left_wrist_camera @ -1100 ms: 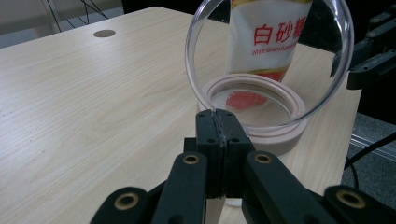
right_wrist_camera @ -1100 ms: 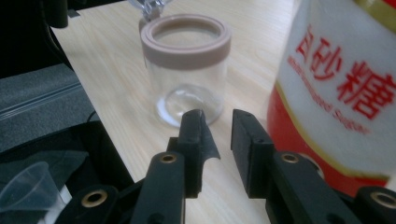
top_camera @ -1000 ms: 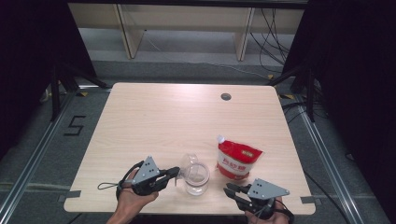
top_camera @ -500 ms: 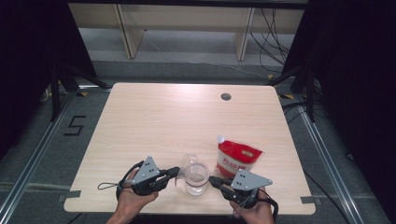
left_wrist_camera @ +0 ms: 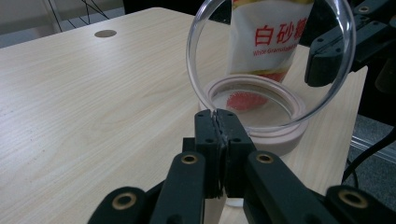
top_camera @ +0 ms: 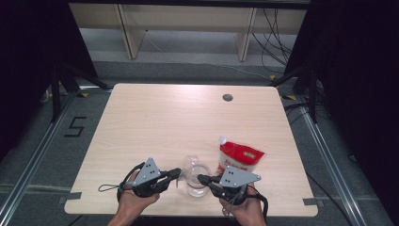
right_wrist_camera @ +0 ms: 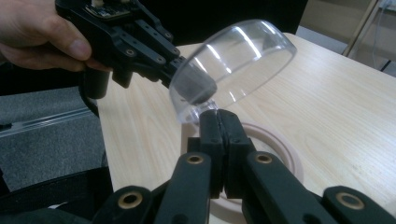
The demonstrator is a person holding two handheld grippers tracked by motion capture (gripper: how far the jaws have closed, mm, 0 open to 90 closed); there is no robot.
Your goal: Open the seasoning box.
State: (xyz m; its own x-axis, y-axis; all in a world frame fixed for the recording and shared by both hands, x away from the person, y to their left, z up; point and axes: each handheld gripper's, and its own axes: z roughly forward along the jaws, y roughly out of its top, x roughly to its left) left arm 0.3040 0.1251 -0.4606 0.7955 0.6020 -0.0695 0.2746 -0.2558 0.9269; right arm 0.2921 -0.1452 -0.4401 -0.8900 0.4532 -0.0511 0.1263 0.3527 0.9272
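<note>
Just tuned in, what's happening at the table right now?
A person works with a gripper in each hand at the near edge of the table. The left gripper is shut on the rim of a clear domed lid, tilted up over a round container. The right gripper is shut, its tips at the container's rim. A red and white sugar pouch stands just behind.

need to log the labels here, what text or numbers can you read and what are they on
"白砂" in red, with a third character cut off by the clear lid: front of the white and red bag.
"White Granulated" in small red print, the rest hidden: same bag, below the characters.
"5" in black: on the floor left of the table.
</note>
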